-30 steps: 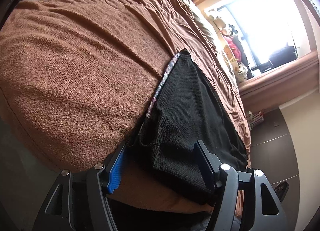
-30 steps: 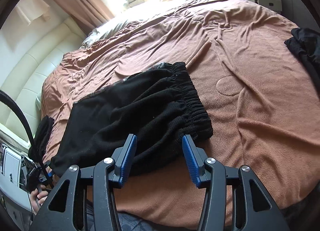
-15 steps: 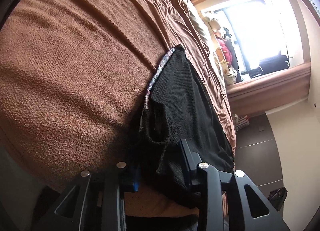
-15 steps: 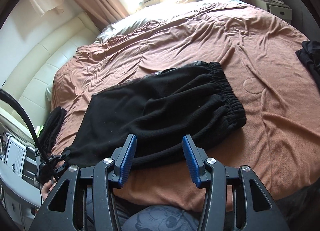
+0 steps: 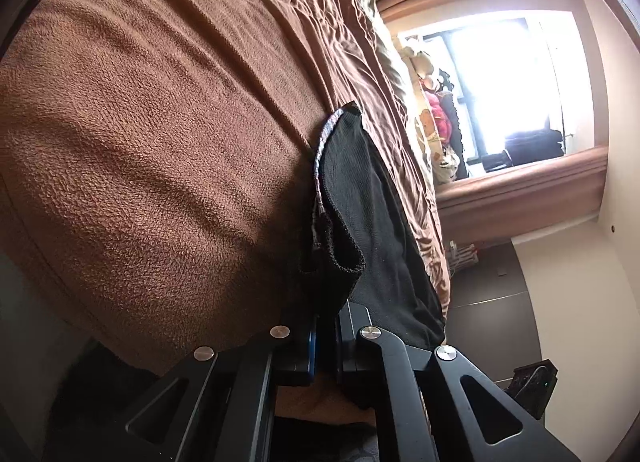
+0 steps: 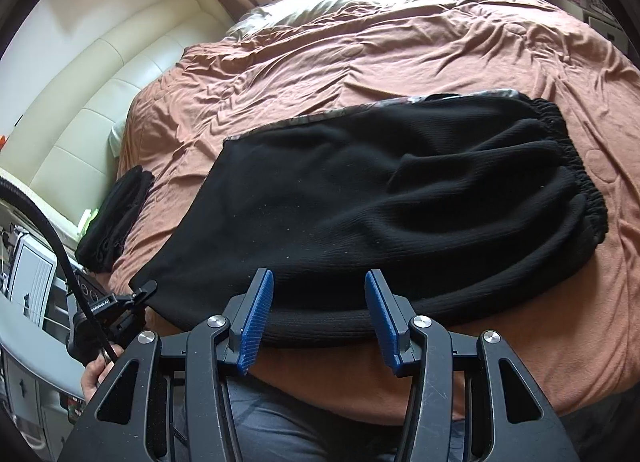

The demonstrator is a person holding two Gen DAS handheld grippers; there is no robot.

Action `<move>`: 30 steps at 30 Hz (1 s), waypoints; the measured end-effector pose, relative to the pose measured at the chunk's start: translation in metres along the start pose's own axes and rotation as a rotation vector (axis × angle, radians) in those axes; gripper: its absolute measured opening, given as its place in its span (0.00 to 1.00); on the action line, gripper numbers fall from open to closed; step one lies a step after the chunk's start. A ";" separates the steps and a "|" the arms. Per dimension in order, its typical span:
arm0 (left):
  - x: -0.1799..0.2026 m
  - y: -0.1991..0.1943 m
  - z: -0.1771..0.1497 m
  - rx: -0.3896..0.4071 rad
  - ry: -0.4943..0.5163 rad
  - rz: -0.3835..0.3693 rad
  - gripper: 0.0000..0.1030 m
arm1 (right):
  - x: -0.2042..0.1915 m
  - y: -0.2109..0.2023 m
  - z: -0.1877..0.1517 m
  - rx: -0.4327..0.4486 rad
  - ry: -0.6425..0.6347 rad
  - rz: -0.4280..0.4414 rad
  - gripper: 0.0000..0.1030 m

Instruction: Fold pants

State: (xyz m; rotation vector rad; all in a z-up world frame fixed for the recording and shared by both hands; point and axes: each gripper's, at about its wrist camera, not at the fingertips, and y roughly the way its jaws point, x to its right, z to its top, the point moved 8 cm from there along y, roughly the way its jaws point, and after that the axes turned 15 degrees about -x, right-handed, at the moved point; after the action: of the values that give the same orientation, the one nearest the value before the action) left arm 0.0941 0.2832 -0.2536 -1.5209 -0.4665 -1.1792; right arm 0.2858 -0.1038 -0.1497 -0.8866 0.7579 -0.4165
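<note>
Between the blue pads of the right gripper [image 6: 318, 312] runs the rolled near edge of the pants [image 6: 392, 198] — the jaws stand wide apart, touching no cloth, hovering just above the fold at the bed's near side. From there the black pants spread flat across the brown blanket [image 6: 400, 42], the gathered waistband to the right and a patterned stripe along the far edge. At the left corner of the pants, the left gripper [image 5: 325, 336] is pinched tight on a hem of the black fabric, its jaws nearly together with the cloth bunched up between them; it is turned on its side, so the bed stands like a wall in its view. Beyond the pants lies another dark folded garment [image 6: 114, 222] near the cream headboard [image 6: 100, 102], with stuffed toys [image 5: 434, 118] by the bright window [image 5: 508, 78].
</note>
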 end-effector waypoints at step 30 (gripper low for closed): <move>-0.022 0.007 0.000 -0.008 -0.101 -0.039 0.12 | -0.020 0.098 0.056 -0.167 -0.028 -0.071 0.26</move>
State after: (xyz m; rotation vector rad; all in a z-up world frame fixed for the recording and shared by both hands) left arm 0.0902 0.2875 -0.2762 -1.5896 -0.5620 -1.1386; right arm 0.3160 -0.0046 -0.1987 -1.0766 0.7450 -0.4066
